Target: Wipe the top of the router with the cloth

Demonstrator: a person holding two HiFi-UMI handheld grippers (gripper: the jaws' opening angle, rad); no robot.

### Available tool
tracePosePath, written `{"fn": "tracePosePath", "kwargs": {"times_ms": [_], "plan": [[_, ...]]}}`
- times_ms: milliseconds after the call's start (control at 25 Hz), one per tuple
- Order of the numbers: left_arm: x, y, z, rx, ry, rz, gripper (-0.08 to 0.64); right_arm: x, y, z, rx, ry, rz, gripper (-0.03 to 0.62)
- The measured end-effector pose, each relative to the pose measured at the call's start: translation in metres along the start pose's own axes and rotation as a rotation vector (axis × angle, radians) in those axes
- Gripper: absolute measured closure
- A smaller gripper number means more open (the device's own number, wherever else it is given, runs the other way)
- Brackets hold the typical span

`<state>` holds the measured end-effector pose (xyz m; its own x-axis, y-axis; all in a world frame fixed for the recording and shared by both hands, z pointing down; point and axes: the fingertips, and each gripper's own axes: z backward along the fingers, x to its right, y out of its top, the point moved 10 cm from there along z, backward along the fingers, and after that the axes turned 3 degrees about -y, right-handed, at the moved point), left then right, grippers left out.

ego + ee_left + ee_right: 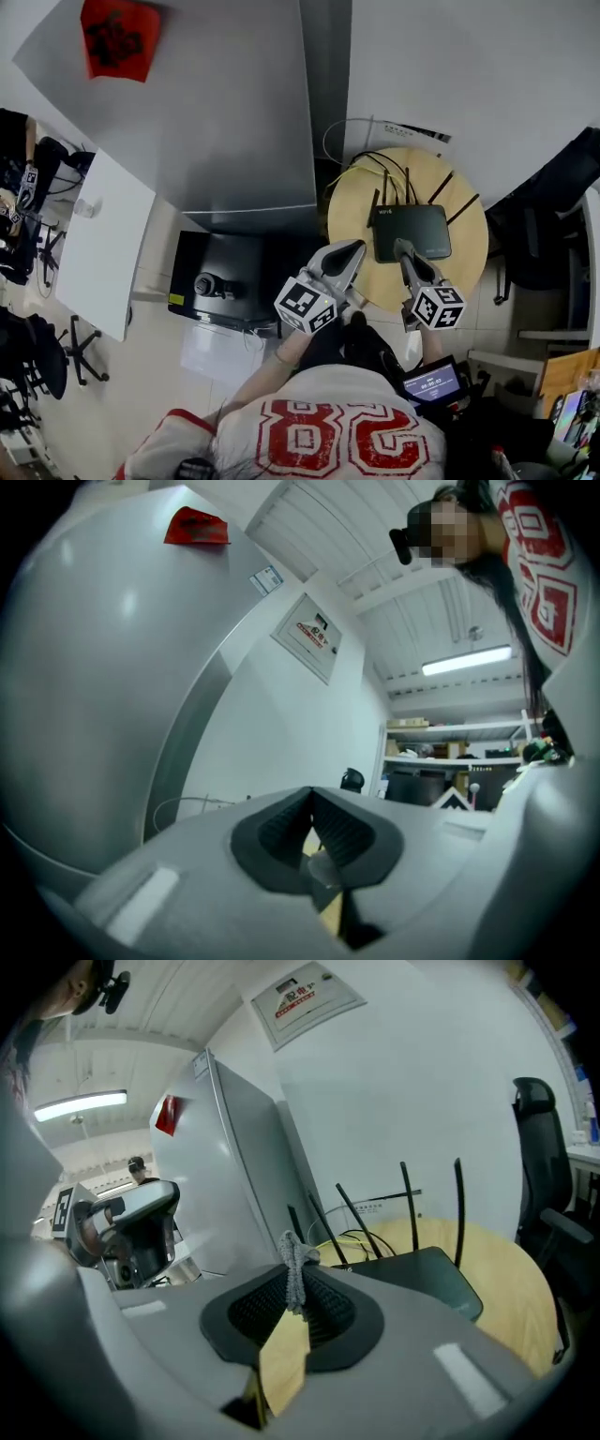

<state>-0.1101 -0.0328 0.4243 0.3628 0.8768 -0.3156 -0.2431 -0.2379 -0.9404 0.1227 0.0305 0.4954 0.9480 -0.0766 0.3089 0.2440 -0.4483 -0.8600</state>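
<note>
Antennas point(441, 187) fence router point(412, 232) rear; near side open.

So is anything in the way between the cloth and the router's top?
Nothing visible. The grey cloth held by the right gripper faces the flat black router, whose top is bare; its antennas stand behind.

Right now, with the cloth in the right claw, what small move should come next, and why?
Probably lower the right claw forward until the cloth touches the router. The claw is shut on the cloth, whose end sticks out past the tips, and the router's top lies just ahead.
</note>
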Motion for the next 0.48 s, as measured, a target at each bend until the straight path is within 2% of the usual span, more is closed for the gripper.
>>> {"fn": "tracePosePath", "kwargs": {"times_ms": [280, 480], "plan": [[-0.011, 0.005, -0.005, 0.070, 0.128, 0.003, 0.561, 0.032, 0.008, -0.065, -0.163, 0.106, 0.170, 0.551], [-0.015, -0.008, -0.009, 0.028, 0.167, -0.027, 0.562, 0.048, 0.008, -0.107, -0.262, 0.169, 0.253, 0.551]]}}
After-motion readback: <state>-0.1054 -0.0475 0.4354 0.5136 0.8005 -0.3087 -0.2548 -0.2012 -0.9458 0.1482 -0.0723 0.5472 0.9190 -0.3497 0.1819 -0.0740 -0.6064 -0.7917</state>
